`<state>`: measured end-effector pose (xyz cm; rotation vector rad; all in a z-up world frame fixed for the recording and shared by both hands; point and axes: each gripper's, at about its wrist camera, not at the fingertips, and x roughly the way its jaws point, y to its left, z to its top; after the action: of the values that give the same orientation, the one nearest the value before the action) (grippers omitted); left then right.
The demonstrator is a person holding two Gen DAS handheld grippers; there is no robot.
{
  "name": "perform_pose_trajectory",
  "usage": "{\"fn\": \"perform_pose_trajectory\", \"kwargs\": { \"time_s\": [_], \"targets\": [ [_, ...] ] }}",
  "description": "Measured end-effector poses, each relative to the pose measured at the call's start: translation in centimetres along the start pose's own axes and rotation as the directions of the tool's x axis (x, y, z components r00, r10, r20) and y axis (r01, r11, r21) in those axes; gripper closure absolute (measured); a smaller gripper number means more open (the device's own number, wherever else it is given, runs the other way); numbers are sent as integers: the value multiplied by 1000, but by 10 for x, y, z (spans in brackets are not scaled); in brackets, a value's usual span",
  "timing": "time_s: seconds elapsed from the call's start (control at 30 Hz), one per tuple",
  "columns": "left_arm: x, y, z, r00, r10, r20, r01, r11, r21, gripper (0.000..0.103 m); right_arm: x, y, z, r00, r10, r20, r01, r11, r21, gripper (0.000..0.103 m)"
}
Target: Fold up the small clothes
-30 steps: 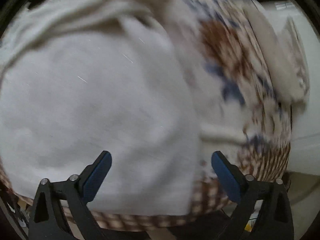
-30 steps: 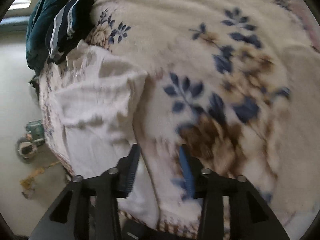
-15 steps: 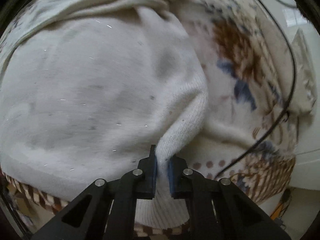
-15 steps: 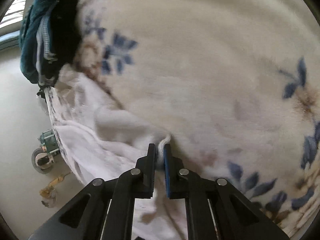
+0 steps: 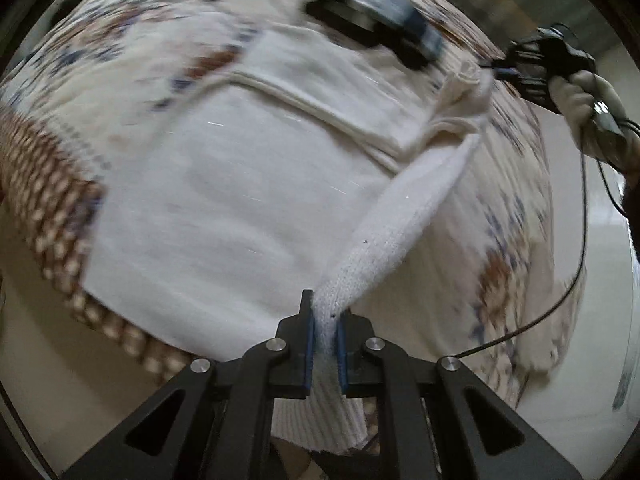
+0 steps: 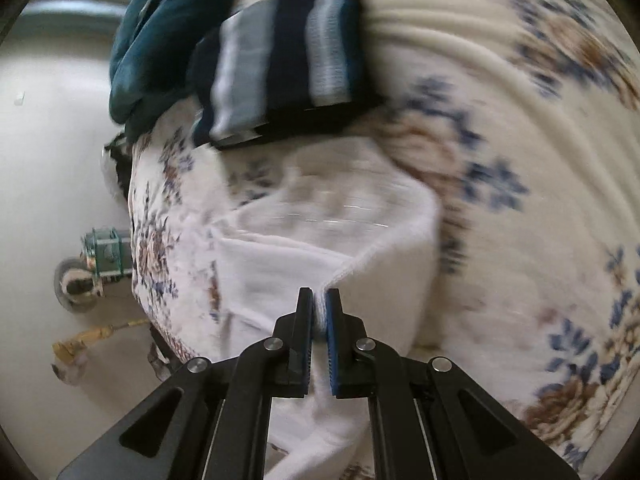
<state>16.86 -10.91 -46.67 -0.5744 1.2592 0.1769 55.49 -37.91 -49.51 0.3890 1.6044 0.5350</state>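
A: Biggest thing here?

B: A flowered blanket [image 6: 520,80], cream with blue and brown blooms. Fills most of both views. Hangs down at one edge over a pale floor [image 6: 48,160].

A: And on top of it?

B: A white knitted sweater [image 5: 220,200]. Lies mostly flat on the blanket, close to that edge. One side lifted off the blanket, pulled into a long tight strip between two pinched spots.

A: Next in size?

B: A dark teal cloth heap [image 6: 152,40] at the far end of the blanket. Right against it, a folded striped top [image 6: 280,72] in navy, grey and white. Sits just past the sweater's far edge.

A: Left side?

B: Left hand-held gripper [image 5: 324,332] clamped on the sweater's ribbed edge. Blue pads pressing the knit from both sides.

A: Right side?

B: Right hand-held gripper [image 6: 319,312] squeezed tight on a stitched corner of the sweater too. Shows up in the left camera as well, far off at the top right, held by a gloved hand [image 5: 592,108].

A: Any little things?

B: A thin black cable [image 5: 582,220] dangling from near that hand. Down on the floor, a small wheel [image 6: 74,284] with a green metal part, and a yellowish scrap [image 6: 80,344] close by.
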Motion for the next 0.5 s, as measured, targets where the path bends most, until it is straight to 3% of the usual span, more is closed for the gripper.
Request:
{"fn": "perform_pose_trajectory", "kwargs": {
  "time_s": [0.17,0.3,0.5],
  "targets": [
    [15,97,24,1000,-9,0,9,987,-161,96,71,110,28,997,-83,-11,81,993,-84,97],
    [31,153,40,1000,-29,-11,26,972,-234,96,153,183,48,978,-206,-17,201,969,-146,97],
    [46,208,52,997,-66,-25,56,953,-298,96,240,228,68,950,-312,-21,305,940,-153,98]
  ]
}}
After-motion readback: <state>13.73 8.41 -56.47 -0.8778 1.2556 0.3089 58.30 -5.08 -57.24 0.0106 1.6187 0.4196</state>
